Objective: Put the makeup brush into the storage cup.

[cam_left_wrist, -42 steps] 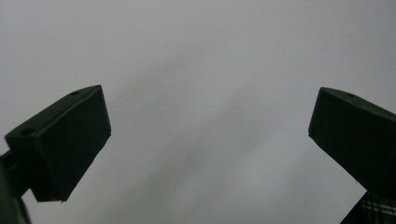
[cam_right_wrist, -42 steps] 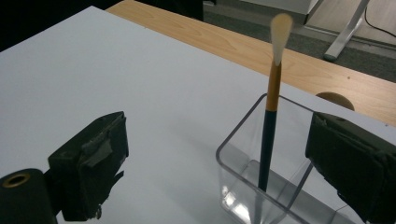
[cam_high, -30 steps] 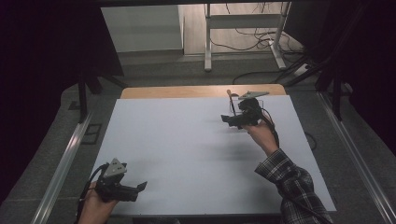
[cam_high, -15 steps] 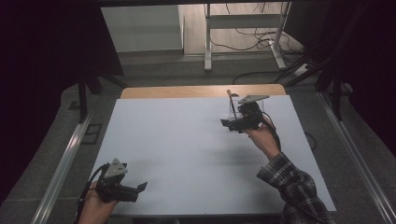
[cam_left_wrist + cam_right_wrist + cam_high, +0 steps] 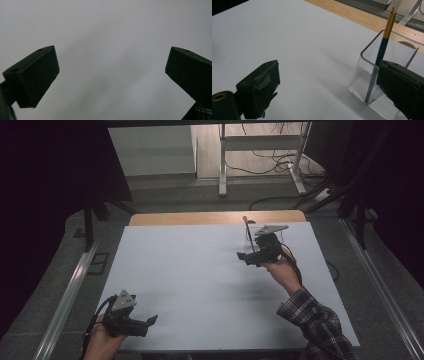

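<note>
A clear square plastic holder [image 5: 372, 82] stands near the table's far edge with a dark blue pencil [image 5: 381, 51] leaning upright in it, its upper end orange. In the high view the pencil [image 5: 247, 229] rises just behind my right gripper [image 5: 243, 256]. In the right gripper view my right gripper [image 5: 329, 86] is open, nothing between its jaws, and the holder sits just beyond its right jaw. My left gripper [image 5: 150, 321] rests low at the near left corner of the table. It is open over bare white surface [image 5: 112, 72].
The white tabletop [image 5: 200, 270] has a wooden strip [image 5: 215, 217] along its far edge. Beyond the table are floor cables and a metal desk frame [image 5: 260, 155]. A plaid sleeve [image 5: 315, 320] reaches in from the near right. Metal rails [image 5: 67, 292] flank the table.
My right gripper has drawn back a little toward the near side, away from the pencil holder. The left gripper has stayed put.
</note>
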